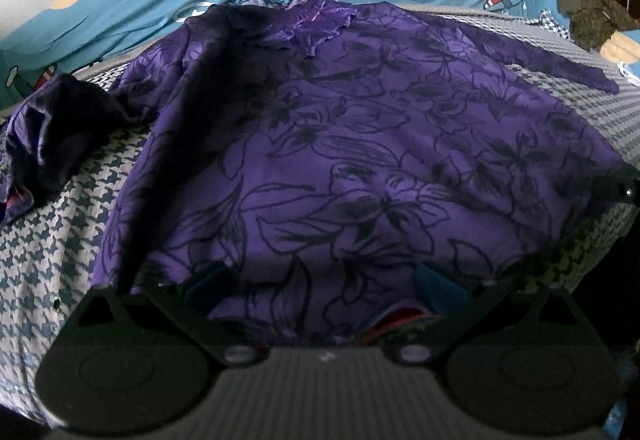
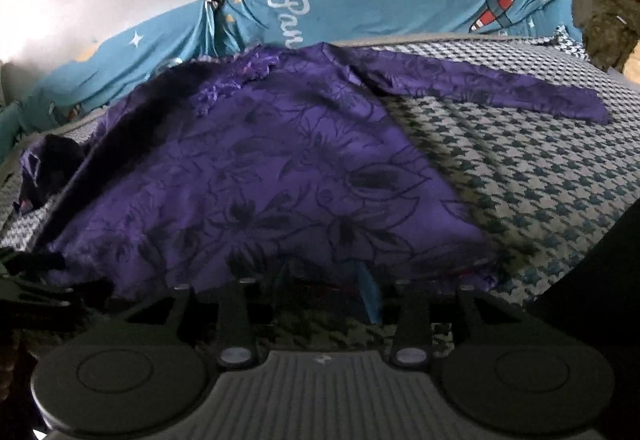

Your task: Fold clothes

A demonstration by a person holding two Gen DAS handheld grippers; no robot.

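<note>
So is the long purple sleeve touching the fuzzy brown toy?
Apart. In the right wrist view the sleeve ends on the checked blanket, and bare blanket shows between its cuff and the fuzzy brown toy at the far corner.

Purple floral-print top (image 1: 360,143) lies spread flat on the bed, lace neckline toward twelve o'clock, one sleeve (image 2: 500,87) stretched toward two o'clock.
</note>
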